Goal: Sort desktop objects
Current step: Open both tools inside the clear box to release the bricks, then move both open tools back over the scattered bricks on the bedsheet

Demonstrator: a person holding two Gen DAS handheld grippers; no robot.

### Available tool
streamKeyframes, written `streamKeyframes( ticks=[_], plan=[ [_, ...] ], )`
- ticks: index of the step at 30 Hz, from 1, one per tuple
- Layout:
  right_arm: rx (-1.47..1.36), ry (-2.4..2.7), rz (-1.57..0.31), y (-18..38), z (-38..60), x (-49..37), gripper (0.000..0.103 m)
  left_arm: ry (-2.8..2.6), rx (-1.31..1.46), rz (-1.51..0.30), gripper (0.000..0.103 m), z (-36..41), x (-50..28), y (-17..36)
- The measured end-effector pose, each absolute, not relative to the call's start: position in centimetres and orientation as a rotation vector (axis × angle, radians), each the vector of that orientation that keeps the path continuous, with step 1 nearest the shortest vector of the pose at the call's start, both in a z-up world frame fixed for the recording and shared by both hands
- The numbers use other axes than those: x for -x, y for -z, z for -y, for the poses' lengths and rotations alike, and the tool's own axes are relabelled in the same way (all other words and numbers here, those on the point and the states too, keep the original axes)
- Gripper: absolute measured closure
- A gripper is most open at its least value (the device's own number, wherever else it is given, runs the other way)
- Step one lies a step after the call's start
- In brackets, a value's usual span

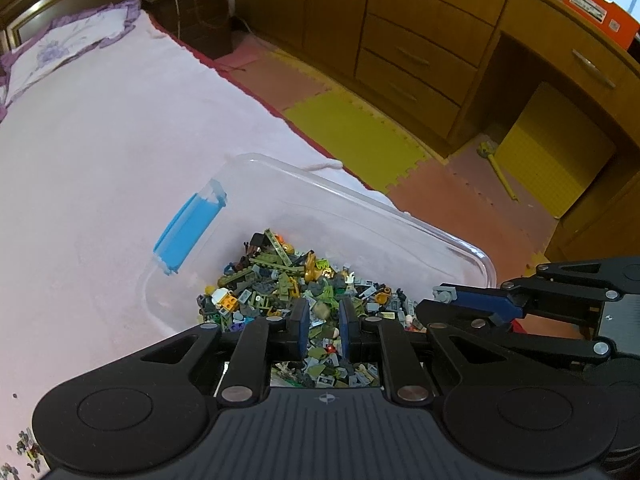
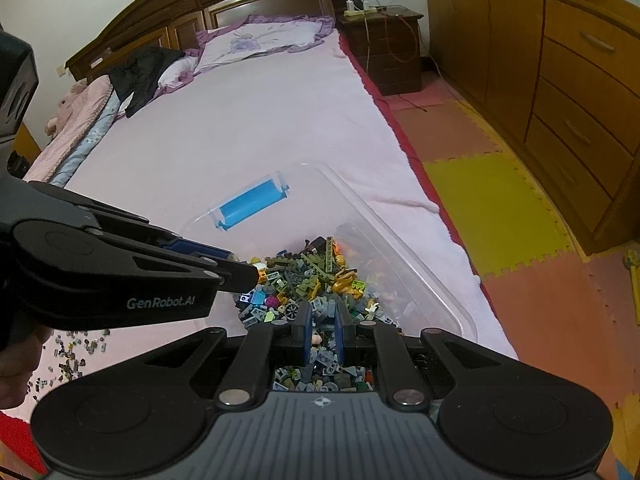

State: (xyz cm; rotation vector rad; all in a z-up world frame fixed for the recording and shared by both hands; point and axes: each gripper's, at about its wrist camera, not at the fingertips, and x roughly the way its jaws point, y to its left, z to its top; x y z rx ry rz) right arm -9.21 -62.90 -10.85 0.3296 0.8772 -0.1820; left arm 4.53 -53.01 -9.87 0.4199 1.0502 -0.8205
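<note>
A clear plastic bin [image 1: 360,196] with a blue latch [image 1: 188,232] lies on the pink bed and holds a pile of small toy bricks [image 1: 288,280]. My left gripper [image 1: 324,320] hovers low over the pile, its fingers a narrow gap apart and gripping nothing that I can make out. In the right wrist view the left gripper [image 2: 244,272] reaches in from the left. My right gripper [image 2: 323,320] is over the same pile [image 2: 316,276]. Seen from the side, the right gripper [image 1: 440,300] pinches a small grey brick [image 1: 444,292] at its tips.
Several loose bricks [image 2: 76,352] are scattered on the sheet left of the bin. A hand [image 2: 16,372] holds the left gripper. Right of the bed lie foam floor mats [image 2: 492,208], with wooden drawers [image 2: 580,92] and a nightstand [image 2: 384,40] beyond.
</note>
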Motion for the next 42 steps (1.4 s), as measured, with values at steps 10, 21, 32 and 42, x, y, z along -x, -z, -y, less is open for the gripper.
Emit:
streamKeyframes(
  ticks=[10,21,32,42],
  plan=[
    [-0.328,0.189,-0.881,10.8,62.8,9.3,0.076,0.786,-0.399,-1.045,0.064,52.0,-4.5,9.7],
    [-0.322,0.109,-0.957,10.7,59.5,7.6,0.055,0.612,-0.294,-1.060,0.034,44.8,-4.5,8.9],
    [-0.262,-0.022,-0.965,8.6,48.5,5.1,0.039,0.430,-0.204,-1.084,0.027,28.2,-4.0,8.5],
    [-0.270,-0.050,-1.042,8.8,30.8,4.7,0.030,0.322,-0.177,-1.105,0.019,10.9,-3.1,8.3]
  ],
)
